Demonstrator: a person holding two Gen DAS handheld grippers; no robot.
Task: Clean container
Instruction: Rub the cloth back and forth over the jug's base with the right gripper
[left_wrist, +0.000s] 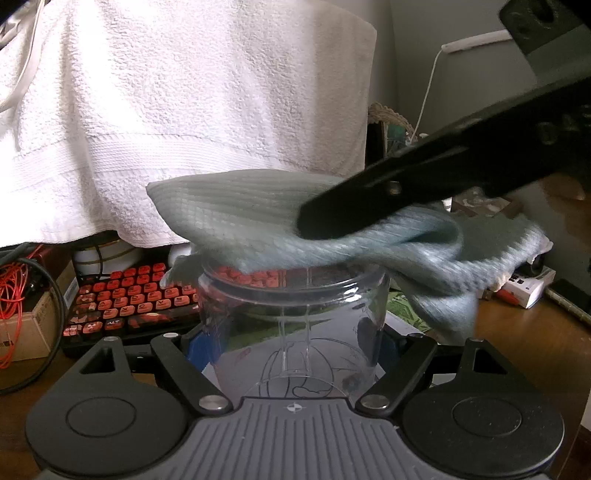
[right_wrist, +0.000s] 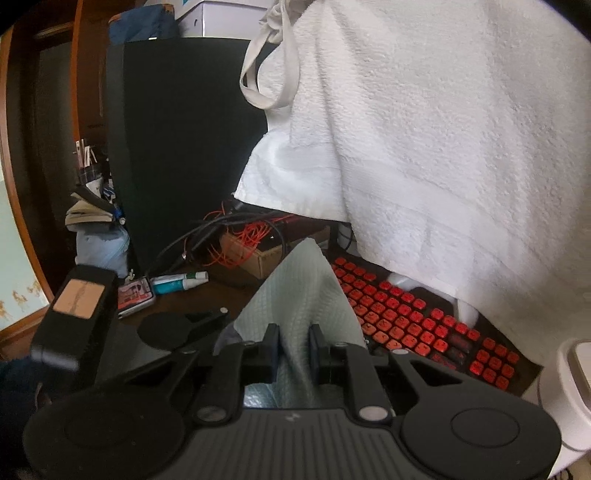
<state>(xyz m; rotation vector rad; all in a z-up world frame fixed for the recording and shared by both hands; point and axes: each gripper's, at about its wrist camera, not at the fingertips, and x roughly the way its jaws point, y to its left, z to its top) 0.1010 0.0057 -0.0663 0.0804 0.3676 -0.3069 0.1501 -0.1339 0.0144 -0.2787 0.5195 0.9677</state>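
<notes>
Fingers, left: the left gripper (left_wrist: 293, 343) clamps the clear plastic jar (left_wrist: 293, 314) by its sides, its blue-padded fingers (left_wrist: 197, 349) pressed against the wall; the jar stands upright with its mouth open.
Fingers, right: the right gripper (right_wrist: 293, 354) is closed narrowly on a pale grey-green microfibre cloth (right_wrist: 299, 295), which rises in a peak between its fingers (right_wrist: 271, 354).
White towel: a large terry towel (left_wrist: 184, 110) hangs behind the work area, over the back of the tabletop (left_wrist: 517, 350).
Keyboard: a black keyboard with red keys (left_wrist: 122, 299) lies under the towel's hem, behind the jar.
Cloth position: in the left wrist view the cloth (left_wrist: 258, 218) lies bunched across the jar's rim, with one fold hanging down the right side.
Step in hand: probably wiping the rim or starting to push the cloth inside.
Doing it well: hold the jar steady and level, lead with a bunched wad of cloth, then sweep around the inner wall down to the base.
Risk: a thin plastic wall may flex or slip if squeezed unevenly; loose cloth could snag on the rim threads.
</notes>
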